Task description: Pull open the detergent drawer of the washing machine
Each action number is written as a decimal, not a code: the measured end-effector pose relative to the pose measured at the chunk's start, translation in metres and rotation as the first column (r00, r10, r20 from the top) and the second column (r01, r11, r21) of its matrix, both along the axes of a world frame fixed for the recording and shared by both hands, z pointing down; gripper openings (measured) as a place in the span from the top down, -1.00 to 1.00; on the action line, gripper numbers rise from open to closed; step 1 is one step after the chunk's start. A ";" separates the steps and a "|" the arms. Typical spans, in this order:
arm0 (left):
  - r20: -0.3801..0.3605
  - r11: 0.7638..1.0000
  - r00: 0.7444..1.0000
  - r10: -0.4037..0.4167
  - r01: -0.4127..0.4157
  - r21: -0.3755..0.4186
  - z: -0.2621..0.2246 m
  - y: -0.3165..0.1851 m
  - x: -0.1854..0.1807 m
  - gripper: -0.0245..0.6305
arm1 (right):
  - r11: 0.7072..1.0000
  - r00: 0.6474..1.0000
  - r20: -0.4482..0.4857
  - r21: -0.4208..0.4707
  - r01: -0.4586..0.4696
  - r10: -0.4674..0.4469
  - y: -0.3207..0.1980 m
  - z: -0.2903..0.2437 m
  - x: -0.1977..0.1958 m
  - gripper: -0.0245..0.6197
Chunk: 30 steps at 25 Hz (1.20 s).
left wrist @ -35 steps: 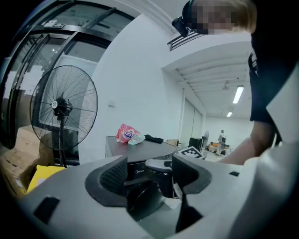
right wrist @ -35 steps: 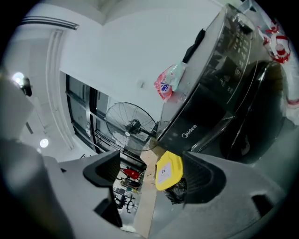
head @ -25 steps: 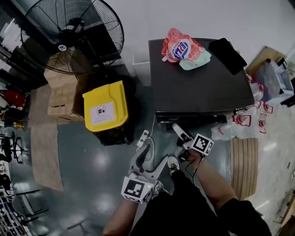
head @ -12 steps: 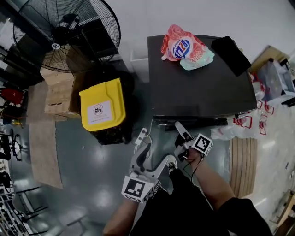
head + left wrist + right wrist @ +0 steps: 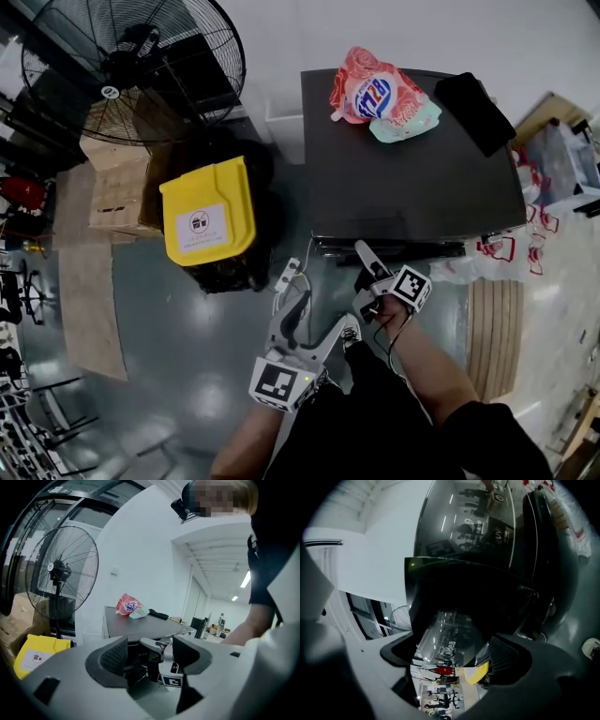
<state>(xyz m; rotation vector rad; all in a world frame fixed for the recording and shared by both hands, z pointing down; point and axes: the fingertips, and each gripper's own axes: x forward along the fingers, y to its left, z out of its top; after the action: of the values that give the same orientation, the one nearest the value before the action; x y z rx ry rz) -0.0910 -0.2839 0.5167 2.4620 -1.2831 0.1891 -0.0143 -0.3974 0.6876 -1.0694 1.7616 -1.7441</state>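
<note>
Lettering (image 5: 450, 647) "Midea" marks washing machine (image 5: 464, 536) before parted right claw (image 5: 456, 654).

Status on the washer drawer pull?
Left gripper open, empty, clear of the machine. Right gripper open, jaws up at the front panel of the washing machine. No drawer visibly pulled out. Nothing blocking.

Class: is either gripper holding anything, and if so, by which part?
Nothing is held. The left gripper is open and empty; the right gripper is open too, facing the glossy front of the washing machine.
</note>
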 end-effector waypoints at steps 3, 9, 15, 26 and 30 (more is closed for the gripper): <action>-0.005 1.000 1.000 0.012 -0.013 -0.004 0.001 0.001 0.000 0.10 | 1.000 1.000 -0.006 0.008 -0.002 0.002 -0.003 0.000 -0.001 -0.59; -0.005 1.000 1.000 0.002 -0.002 0.003 -0.001 0.003 -0.002 0.10 | 1.000 1.000 -0.014 0.014 -0.023 0.023 -0.002 0.000 -0.001 -0.57; 0.003 1.000 1.000 0.005 -0.005 0.001 -0.004 0.010 -0.004 0.10 | 0.999 1.000 0.003 0.022 -0.029 0.029 0.000 -0.002 -0.002 -0.56; 0.002 1.000 1.000 0.016 -0.016 0.009 -0.010 0.039 -0.005 0.10 | 0.999 0.999 0.015 0.021 -0.033 0.033 0.036 -0.003 -0.003 -0.55; 0.000 0.999 0.999 0.032 -0.032 0.011 -0.011 0.058 -0.001 0.10 | 0.999 0.999 0.010 0.012 -0.043 0.043 0.058 -0.001 0.003 -0.55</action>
<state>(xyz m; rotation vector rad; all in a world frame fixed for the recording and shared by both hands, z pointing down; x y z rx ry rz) -0.0924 -0.2262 0.5058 2.4933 -1.2487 0.1904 -0.0118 -0.3392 0.6863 -1.0839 1.7285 -1.7083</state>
